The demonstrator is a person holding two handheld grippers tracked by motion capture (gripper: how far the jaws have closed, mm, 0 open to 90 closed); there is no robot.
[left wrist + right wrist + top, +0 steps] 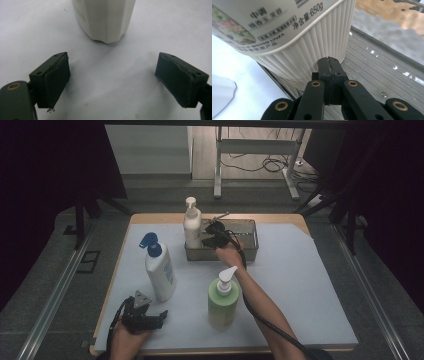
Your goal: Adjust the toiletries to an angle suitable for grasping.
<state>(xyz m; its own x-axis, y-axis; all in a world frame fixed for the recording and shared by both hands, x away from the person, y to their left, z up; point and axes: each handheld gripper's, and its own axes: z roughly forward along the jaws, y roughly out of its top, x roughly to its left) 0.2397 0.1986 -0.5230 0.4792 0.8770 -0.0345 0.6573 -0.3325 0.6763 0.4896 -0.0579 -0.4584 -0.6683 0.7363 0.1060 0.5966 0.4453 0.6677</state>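
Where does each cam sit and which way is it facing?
High view: above the person's side, looking forward and down on the table; both forearms, left hand-held gripper.
Left gripper view: between open jaws, facing the blue-pump bottle.
Right gripper view: along shut jaws of the right hand-held gripper, against the white pump bottle in the metal tray.
Shared: both bottles also appear from above.

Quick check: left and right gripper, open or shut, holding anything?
Left gripper: open, empty, in front of the blue-capped bottle.
Right gripper: shut, holding nothing, tips against the cream pump bottle in the metal tray.
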